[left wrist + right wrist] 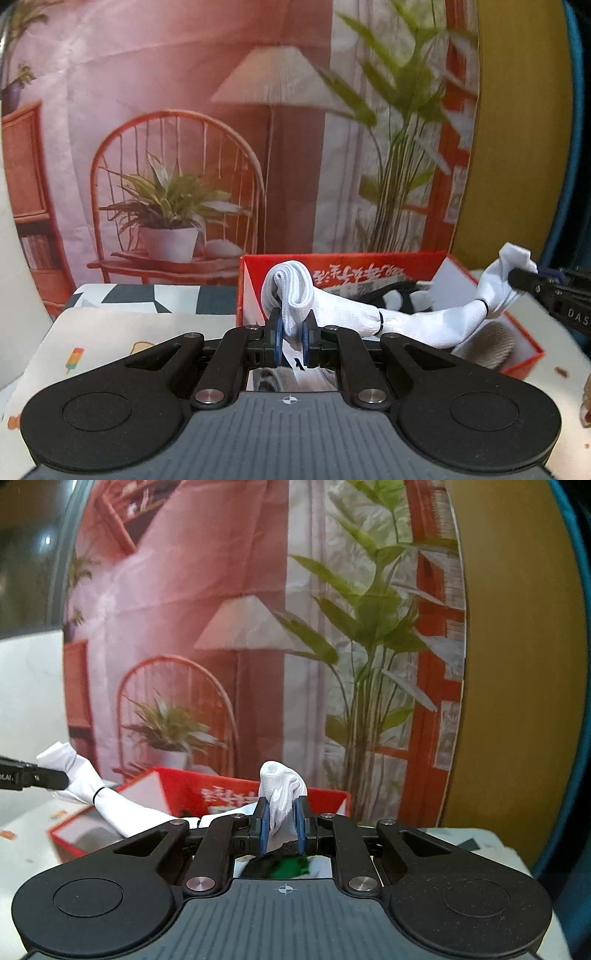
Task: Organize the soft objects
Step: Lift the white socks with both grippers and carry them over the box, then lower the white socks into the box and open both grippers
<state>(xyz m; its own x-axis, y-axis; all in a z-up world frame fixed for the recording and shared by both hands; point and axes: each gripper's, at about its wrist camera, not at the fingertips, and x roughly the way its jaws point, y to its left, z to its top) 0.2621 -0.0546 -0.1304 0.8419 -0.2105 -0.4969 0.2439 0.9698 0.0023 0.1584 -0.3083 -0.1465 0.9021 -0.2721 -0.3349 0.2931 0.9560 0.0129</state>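
Note:
A long white sock (424, 319) stretches between both grippers above an open red box (369, 260). My left gripper (293, 338) is shut on one folded end of the sock (291, 291). My right gripper (282, 829) is shut on the other end (282, 786). In the left wrist view the right gripper's fingers (524, 277) pinch the sock at the far right. In the right wrist view the left gripper's fingers (48, 775) pinch it at the far left, with the sock (122, 808) sagging toward the red box (207, 790).
The red box holds a black-and-white item (399, 295) and a grey-brown fuzzy item (491, 343). A printed backdrop of a chair, lamp and plants stands right behind the box. A patterned mat (92, 332) covers the table at left. A dark green-black item (284, 866) lies under my right gripper.

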